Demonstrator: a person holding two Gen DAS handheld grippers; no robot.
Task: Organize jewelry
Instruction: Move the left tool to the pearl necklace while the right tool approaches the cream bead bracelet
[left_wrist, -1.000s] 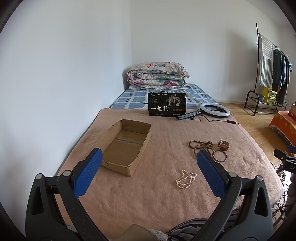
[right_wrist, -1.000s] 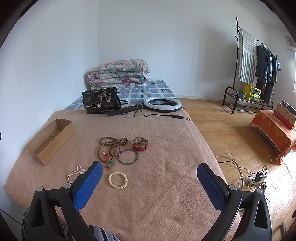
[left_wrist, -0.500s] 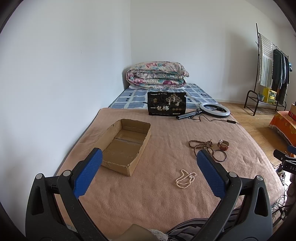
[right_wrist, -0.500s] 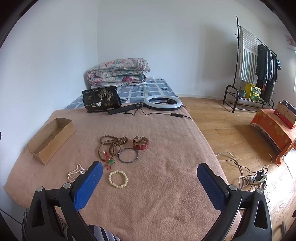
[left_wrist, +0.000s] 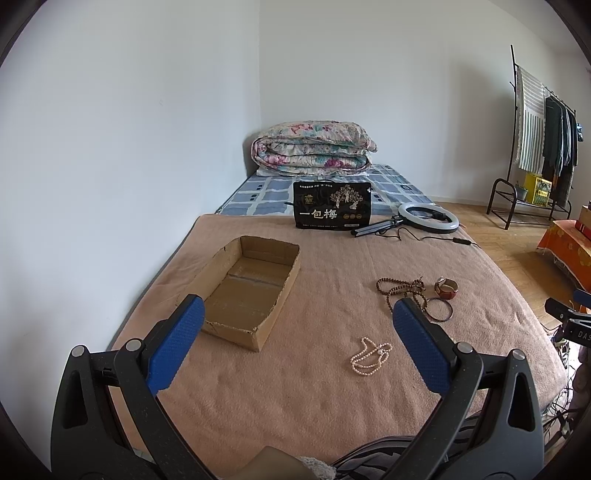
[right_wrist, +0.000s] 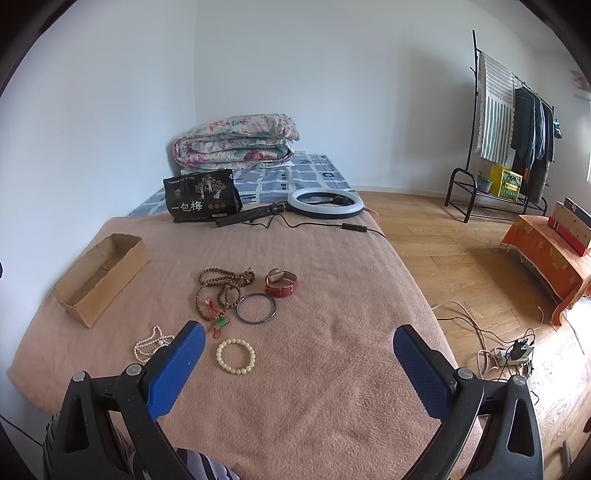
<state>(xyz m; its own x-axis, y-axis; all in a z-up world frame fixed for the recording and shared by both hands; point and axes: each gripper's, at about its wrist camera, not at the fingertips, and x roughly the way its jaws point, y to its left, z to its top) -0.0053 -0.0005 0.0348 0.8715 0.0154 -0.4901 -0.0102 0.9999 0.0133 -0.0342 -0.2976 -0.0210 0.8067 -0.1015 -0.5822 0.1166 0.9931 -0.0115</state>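
The jewelry lay loose on the brown blanket (right_wrist: 314, 387) of the bed: a pearl necklace (left_wrist: 370, 357) nearest the empty cardboard box (left_wrist: 245, 295), then a cream bead bracelet (right_wrist: 235, 356), a dark bangle (right_wrist: 256, 313), a long string of wooden beads (right_wrist: 221, 288) and a red-strapped watch (right_wrist: 281, 287), all well apart from the box. Both the left claw (left_wrist: 297, 343) and the right claw (right_wrist: 299, 365) hung above the blanket, spread wide and holding nothing. Judging from this, the sound first move was to lower one claw over the nearest piece and pinch across a bunched section or a bracelet's rim, not a single slack strand, so that nothing would trail or snag its neighbours on the way to the box
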